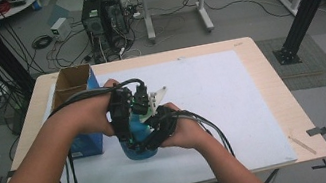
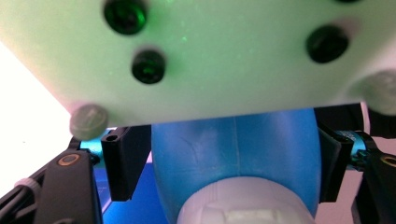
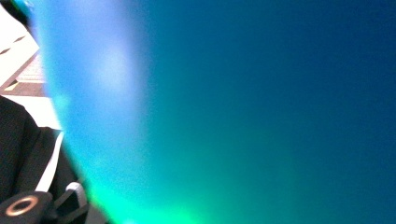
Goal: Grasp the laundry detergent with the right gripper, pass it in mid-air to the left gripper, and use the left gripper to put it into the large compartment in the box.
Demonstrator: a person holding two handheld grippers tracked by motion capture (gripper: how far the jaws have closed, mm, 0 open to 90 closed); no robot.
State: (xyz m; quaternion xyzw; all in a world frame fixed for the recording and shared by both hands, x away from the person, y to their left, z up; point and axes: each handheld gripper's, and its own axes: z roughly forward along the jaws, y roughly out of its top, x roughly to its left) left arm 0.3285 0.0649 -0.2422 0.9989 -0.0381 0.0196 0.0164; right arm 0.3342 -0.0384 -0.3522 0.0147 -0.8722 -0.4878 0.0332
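The left gripper [image 2: 229, 163] stood over the blue bottle [image 2: 236, 154], one jaw to either side of the bottle's shoulder just above the white cap [image 2: 243, 205]. The jaws looked close against the blue plastic, though I could not tell whether the pads already pressed on it. The right gripper [image 1: 158, 132] came at the same bottle from the opposite side, lower down on the body; its jaws were clamped on the blue wall, which sat blurred right against its camera. Its pale three-cornered plate [image 1: 155, 100] reached across just in front of the left gripper.

Between the two grippers the bottle stood upright on the white mat [image 1: 231, 89] that covered the tabletop [image 1: 279, 101], a little toward the person from its middle. Just beyond the left gripper, to its outer side, stood an open cardboard box [image 1: 70, 82] with a blue side.

By its look the bottle was moulded plastic: smooth and slippery, fairly stiff at the shoulder and neck, likelier to give in at mid-body. How full it was could not be seen, so its weight was uncertain. The body grip seemed right for steadying it; the cap or the narrow shoulder beneath it looked the surest place for the upper gripper, since a curved wall could squirt out of flat pads.
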